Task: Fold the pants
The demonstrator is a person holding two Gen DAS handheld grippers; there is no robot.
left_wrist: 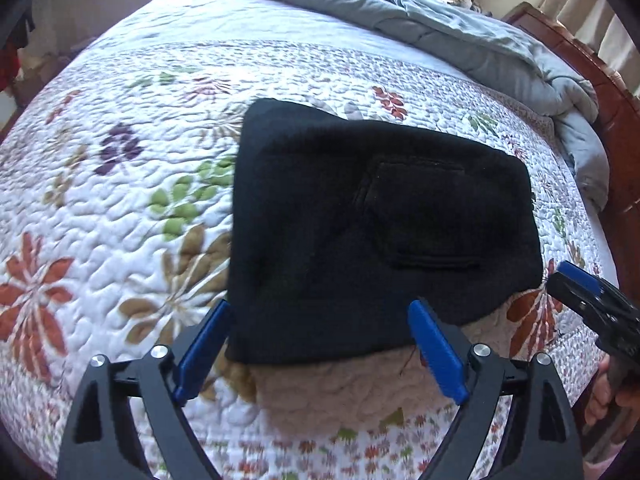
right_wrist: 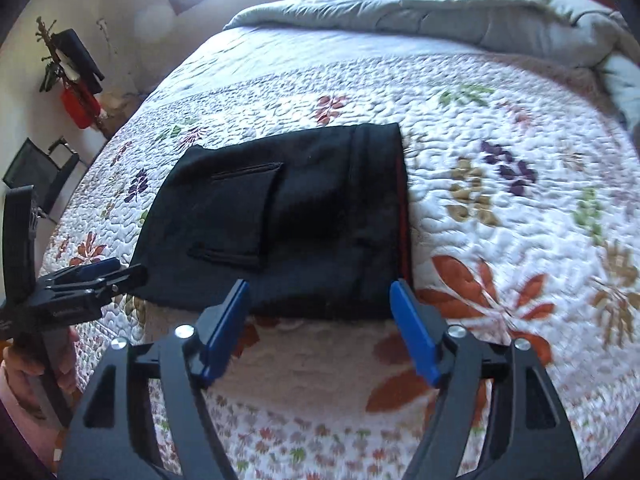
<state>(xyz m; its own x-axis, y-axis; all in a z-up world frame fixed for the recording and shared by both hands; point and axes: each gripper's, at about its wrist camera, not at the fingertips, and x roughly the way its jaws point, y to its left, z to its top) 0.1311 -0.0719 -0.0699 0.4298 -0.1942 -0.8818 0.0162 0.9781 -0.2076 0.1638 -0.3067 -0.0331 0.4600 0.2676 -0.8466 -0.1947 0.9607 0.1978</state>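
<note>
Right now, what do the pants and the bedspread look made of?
Pants: thick black woven cloth, matte, perhaps wool or brushed cotton; slightly fuzzy surface, stitched patch pocket, holds a flat fold. Bedspread: quilted cotton-like fabric, matte, printed with flowers; the puckered stitching all over shows padding. Exact fibres cannot be told.

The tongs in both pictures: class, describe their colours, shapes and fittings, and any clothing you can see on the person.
Each pair of tongs, left and right, has black, curved, cut-out arms with round silver bolts and flat blue pads on the fingers. A pink sleeve shows at the edge of the right view.
</note>
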